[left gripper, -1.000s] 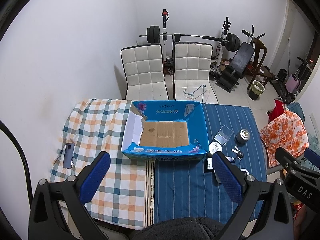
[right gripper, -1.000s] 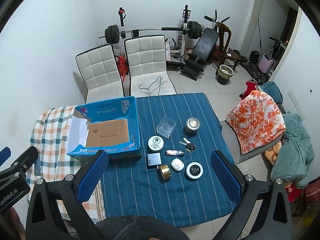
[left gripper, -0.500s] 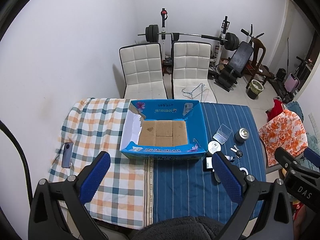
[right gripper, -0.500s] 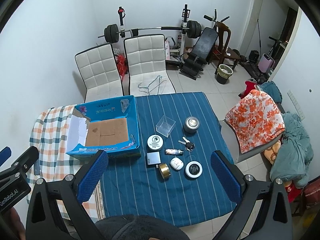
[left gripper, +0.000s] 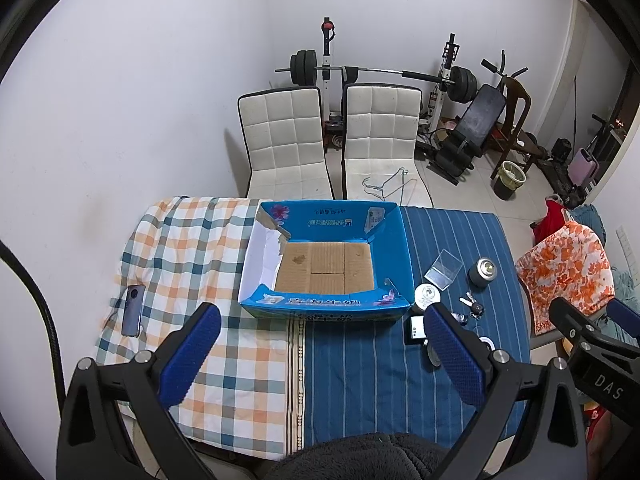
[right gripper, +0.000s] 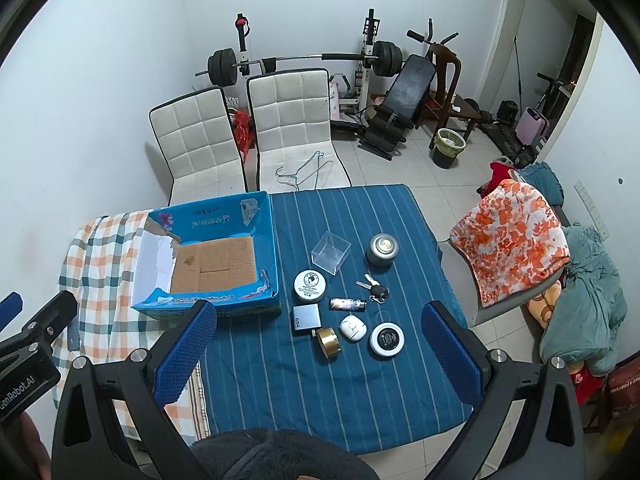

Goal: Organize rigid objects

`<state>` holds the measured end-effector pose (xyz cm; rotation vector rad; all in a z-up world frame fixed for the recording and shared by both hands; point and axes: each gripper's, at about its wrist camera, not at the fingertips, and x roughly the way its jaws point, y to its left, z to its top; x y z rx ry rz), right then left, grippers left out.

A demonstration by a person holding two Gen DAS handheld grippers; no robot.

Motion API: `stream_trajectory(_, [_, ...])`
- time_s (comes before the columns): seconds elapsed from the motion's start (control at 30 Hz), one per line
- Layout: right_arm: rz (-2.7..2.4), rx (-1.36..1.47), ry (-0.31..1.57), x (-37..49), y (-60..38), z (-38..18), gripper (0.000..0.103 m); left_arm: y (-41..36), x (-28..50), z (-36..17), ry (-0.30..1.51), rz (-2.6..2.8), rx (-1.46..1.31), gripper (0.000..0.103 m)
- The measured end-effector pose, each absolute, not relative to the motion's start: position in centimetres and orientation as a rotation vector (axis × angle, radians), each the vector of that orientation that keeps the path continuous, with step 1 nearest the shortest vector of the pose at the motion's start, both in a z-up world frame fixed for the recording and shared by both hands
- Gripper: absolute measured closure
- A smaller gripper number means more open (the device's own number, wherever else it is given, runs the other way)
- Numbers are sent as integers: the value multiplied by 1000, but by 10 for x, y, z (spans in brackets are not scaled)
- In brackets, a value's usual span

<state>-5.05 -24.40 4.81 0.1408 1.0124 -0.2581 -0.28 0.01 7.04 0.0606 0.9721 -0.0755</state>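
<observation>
An empty blue cardboard box (left gripper: 326, 307) (right gripper: 264, 216) sits mid-table. To its right on the blue striped cloth lie several small items: a clear plastic cube (right gripper: 330, 253), a grey round tin (right gripper: 383, 249), a white round tin (right gripper: 309, 285), keys (right gripper: 376, 290), a lighter (right gripper: 347, 304), a grey flat box (right gripper: 307, 318), a gold tape roll (right gripper: 328, 342), a white earbud case (right gripper: 352, 328) and a white disc (right gripper: 386, 339). My left gripper (left gripper: 320, 356) is open, high above the table's near edge. My right gripper (right gripper: 318, 354) is open, high above the items.
A phone (left gripper: 133, 310) lies on the checked cloth at the table's left. Two white chairs (left gripper: 332, 140) stand behind the table, one with a wire hanger (left gripper: 386, 184). A chair with orange floral cloth (right gripper: 516, 236) stands to the right. Gym gear lines the back wall.
Both grippers have risen or drawn back slightly, so the table looks a little smaller and farther. Nothing on the table has moved. Both grippers stay open.
</observation>
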Motion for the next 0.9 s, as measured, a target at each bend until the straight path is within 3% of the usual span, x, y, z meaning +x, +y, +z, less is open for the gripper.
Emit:
stream_trajectory(0.47, [-299,159,1034,-48,-263,33,0,-20,10,50,1001,-105,56,0])
stream_trajectory(0.9, [-449,395,1214,14,-411,-104,0,-179,125,-75,1117,-295,247,0])
